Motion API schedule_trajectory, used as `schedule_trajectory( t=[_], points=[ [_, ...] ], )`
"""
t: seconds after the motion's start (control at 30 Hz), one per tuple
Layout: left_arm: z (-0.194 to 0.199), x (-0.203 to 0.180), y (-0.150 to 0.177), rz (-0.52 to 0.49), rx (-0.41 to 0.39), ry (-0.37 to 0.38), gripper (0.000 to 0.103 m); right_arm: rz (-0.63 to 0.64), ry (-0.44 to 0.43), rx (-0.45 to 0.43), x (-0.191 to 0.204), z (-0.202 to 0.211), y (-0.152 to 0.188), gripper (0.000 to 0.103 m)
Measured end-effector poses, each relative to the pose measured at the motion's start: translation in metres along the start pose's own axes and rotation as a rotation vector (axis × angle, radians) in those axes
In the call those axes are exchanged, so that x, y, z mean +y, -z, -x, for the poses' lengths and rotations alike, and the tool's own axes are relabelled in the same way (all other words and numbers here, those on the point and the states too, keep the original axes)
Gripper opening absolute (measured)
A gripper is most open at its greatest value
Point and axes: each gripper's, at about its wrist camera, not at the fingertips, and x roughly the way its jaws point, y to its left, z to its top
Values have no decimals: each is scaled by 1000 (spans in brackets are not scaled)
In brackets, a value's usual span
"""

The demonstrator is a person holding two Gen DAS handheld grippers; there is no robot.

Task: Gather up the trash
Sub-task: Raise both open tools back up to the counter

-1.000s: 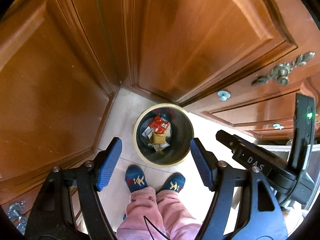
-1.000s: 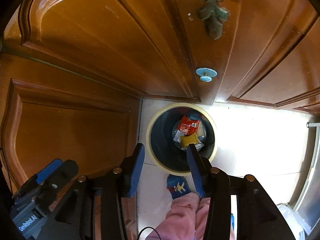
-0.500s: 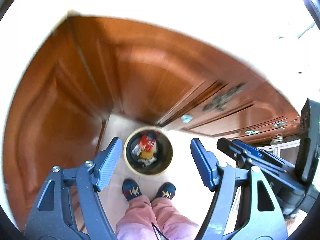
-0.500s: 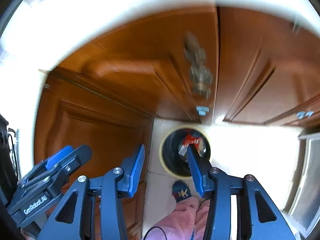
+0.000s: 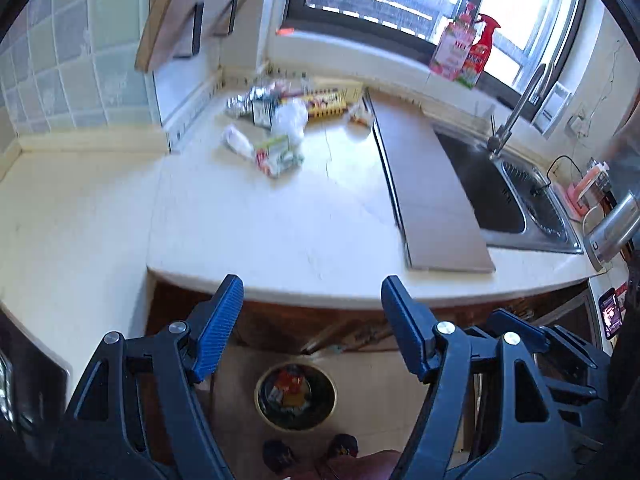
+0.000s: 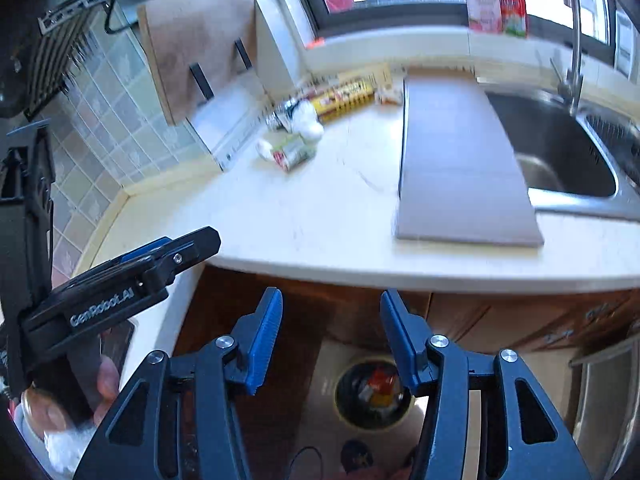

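1. On my far left, a tiled wall (image 5: 60,80) meets the pale surface (image 5: 260,232); a wooden board (image 6: 200,48) leans against the wall behind it
2. My left hand-held gripper (image 5: 312,332) hangs in front of the surface edge with its blue pads (image 5: 222,328) spread wide and nothing between them
3. The trash pile (image 5: 276,120) lies at the back of the surface, near the corner under the window: crumpled foil, a white wad, a green-and-white wrapper and a long yellow package, all close together and some touching
4. Below, on the floor, the trash bin (image 5: 296,396) stands in front of the wooden cabinets with red and yellow scraps inside; the tips of a person's slippers (image 5: 312,450) show just beside it
5. My right hand-held gripper (image 6: 330,338) is spreading its jaws, and nothing sits between them; in its view the bin shows partly behind the right finger
6. A grey board (image 5: 424,184) lies flat on the surface, right of the trash pile and well apart from it
7. Further right is the steel sink (image 5: 492,196) with its tap (image 5: 516,112); two red-and-pink bottles (image 5: 468,48) stand on the windowsill above
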Motion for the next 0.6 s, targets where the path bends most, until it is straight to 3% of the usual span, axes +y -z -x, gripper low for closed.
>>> schedule_trajectory(
  t=[0.1,0.23,0.43,0.6],
  points=[
    [11,7,-25,8,-27,2,69,17,1,-41,8,11,-22,52],
    [8,21,-54,28,-50,-6,69,49,-12,-75,15,18,-59,61],
    [-22,47,-81,92,-67,-83,69,106,-85,-60,16,-32,-148,61],
    [-63,65,-103,183,-45,-155,69,161,-149,-7,13,-97,-217,61]
  ],
)
